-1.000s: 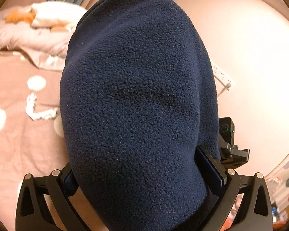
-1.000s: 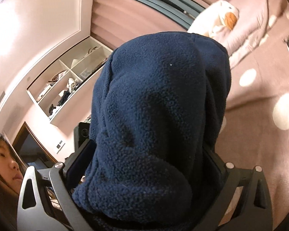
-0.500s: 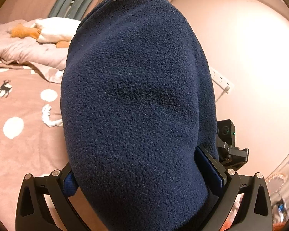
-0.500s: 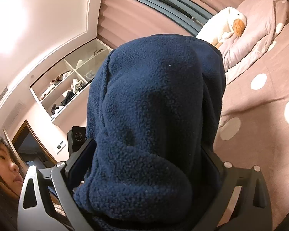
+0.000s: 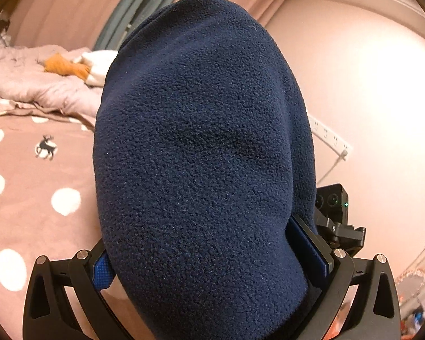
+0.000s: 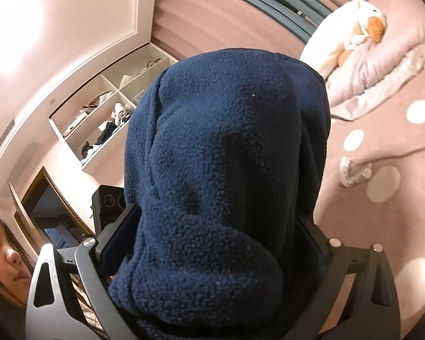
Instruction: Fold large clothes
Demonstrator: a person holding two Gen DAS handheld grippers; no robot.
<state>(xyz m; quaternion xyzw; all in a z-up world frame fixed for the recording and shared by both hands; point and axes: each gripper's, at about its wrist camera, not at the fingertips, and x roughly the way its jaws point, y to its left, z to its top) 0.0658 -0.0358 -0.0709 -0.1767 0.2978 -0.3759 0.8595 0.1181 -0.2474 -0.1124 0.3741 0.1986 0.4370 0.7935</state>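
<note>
The left gripper (image 5: 206,257) jaws are clamped on a thick wad of the navy fleece (image 5: 204,147), and the right gripper (image 6: 215,243) jaws likewise pinch a bunched fold. The fleece is held above the dotted bedspread (image 5: 28,198), bulging forward along the fingers away from each camera.

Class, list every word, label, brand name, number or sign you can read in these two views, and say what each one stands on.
None can be read.
The navy fleece garment shows no label or print in either view.
The bedspread bears only white dots and a small deer figure, no lettering.
Items on the wall shelves are too small to read.
</note>
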